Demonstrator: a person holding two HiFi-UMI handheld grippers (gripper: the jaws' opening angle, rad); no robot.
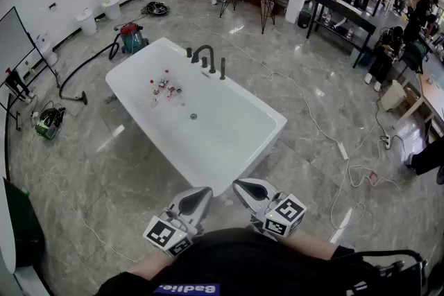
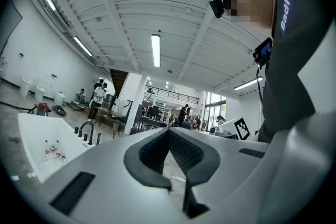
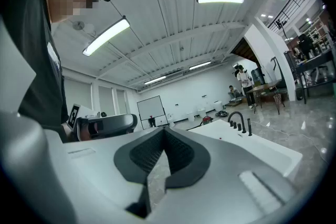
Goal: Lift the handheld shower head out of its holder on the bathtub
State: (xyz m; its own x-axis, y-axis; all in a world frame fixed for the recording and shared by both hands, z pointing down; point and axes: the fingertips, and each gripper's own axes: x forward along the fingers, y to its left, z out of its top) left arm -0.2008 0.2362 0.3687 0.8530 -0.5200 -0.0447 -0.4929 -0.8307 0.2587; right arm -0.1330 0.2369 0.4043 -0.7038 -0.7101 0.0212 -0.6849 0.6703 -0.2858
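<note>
White and glossy, the rectangular freestanding bathtub (image 1: 257, 149) runs away from you across the grey marbled floor tiles (image 1: 139, 170), its near corner just ahead of both grippers. Your left gripper (image 1: 201, 195) and right gripper (image 1: 243, 188) sit close to your body, level, each with its jaws pressed together on nothing. The slim dark handheld shower head (image 1: 223, 68) stands upright in its holder on the tub's right-hand long rim, toward the far end. It is the nearest to you of a row of dark fittings that includes the curved black spout (image 1: 203, 52). It lies almost dead ahead and well apart from both grippers, neither clearly nearer. Since that rim is on your right, the right gripper likely has the cleaner approach. With the long axis vertical, the jaws would need to part, close across the stem, then draw straight up. Floor beside that rim looks free, though a white socket strip and its cable (image 1: 342, 150) lie there, so mind your feet.
</note>
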